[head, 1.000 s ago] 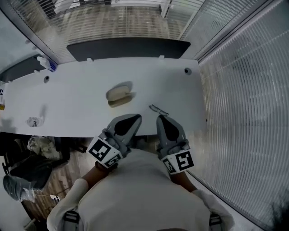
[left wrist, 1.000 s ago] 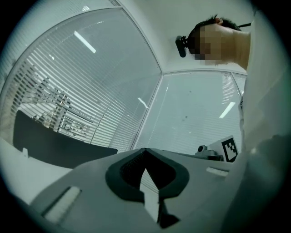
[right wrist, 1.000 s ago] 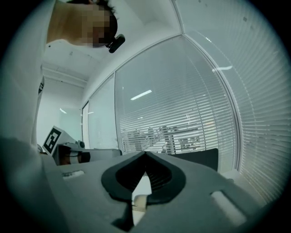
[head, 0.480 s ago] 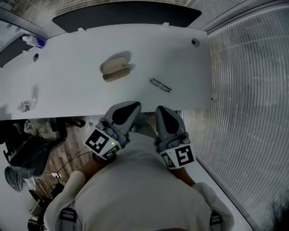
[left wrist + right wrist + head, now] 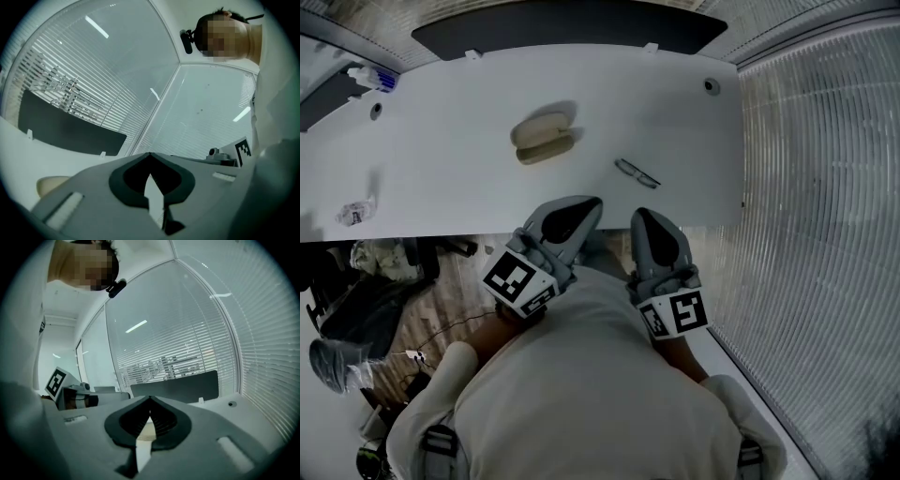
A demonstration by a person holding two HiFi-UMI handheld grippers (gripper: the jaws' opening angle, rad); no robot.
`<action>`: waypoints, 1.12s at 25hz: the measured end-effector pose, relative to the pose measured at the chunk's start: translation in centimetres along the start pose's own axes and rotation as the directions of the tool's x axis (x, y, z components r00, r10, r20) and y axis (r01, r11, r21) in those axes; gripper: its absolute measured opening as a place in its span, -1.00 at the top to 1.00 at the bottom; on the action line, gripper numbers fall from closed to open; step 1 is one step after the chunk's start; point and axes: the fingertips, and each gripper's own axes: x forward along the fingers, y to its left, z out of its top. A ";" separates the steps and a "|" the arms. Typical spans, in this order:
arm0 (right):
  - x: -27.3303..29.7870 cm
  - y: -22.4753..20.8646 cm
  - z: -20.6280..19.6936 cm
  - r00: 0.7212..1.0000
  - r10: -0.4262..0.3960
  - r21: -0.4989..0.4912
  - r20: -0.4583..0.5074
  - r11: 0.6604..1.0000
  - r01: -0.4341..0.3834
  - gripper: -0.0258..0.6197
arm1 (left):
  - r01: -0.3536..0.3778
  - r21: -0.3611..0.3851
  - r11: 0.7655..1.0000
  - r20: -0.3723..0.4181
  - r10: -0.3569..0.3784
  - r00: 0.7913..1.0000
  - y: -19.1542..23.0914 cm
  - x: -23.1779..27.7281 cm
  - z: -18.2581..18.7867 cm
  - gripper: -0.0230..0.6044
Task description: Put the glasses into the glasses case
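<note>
With your left gripper (image 5: 584, 208) and right gripper (image 5: 645, 219) both closed and empty at the table's (image 5: 441, 178) near edge, the glasses (image 5: 636, 173) lie flat right of the case (image 5: 544, 138) (thin frame, smooth top), so arriving unopened could shove them away.

Open table (image 5: 441, 173) between glasses case (image 5: 544, 138) and glasses (image 5: 636, 173); dark partition (image 5: 572, 26) behind

loc: office | white desk (image 5: 675, 131) w/ dark divider panel (image 5: 572, 26) | blind-covered glass walls (image 5: 825, 187)
</note>
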 end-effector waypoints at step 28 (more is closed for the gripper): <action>4.9 -7.8 -13.9 0.936 -0.004 -0.203 -0.352 0.976 -0.072 0.76 | -0.047 -0.030 0.998 -0.348 0.034 0.937 6.9 7.5 -15.2 0.92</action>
